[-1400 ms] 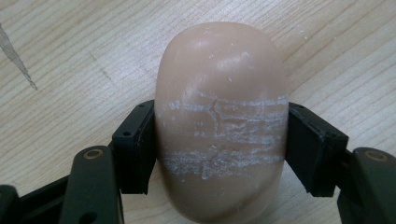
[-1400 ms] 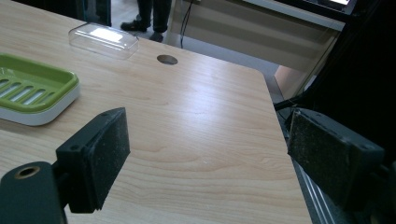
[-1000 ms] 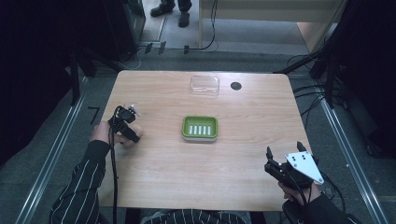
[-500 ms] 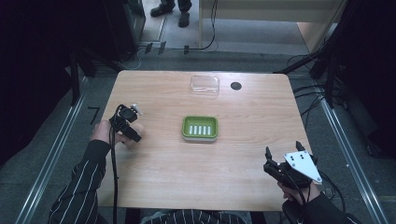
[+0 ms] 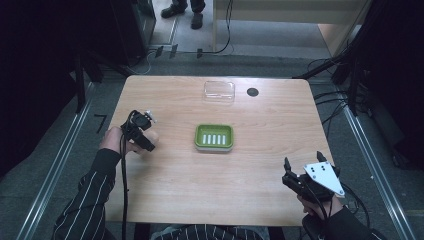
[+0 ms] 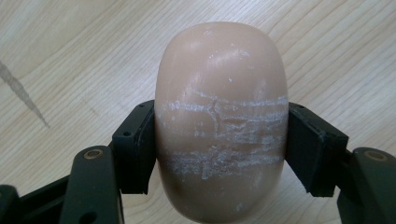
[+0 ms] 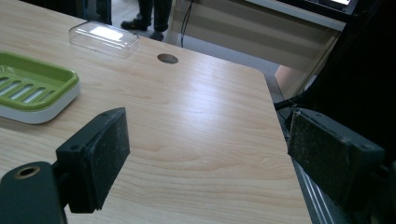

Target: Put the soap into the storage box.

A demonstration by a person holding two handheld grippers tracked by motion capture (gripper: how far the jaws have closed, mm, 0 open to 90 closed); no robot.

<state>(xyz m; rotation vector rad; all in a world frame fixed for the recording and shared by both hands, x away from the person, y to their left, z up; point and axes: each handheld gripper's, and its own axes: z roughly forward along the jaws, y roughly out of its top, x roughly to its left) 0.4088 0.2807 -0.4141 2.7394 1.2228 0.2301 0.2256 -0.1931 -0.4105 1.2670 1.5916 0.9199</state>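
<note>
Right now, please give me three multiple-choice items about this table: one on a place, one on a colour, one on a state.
1. Where does the clear plastic lid lie?
A. at the table's far edge, beyond the soap dish
B. on top of the soap dish
C. beside the right gripper

2. What colour is the soap dish inside?
A. blue
B. green
C. red

3. In what state is the left gripper?
A. open above the dish
B. shut on nothing
C. shut on the bar of soap

Answers:
1. A: in the high view the lid sits behind the dish, near the round hole.
2. B: its slotted tray is green above a white base.
3. C: in the left gripper view both jaws press the sides of the beige bar of soap. The right gripper stands open, holding nothing.
</note>
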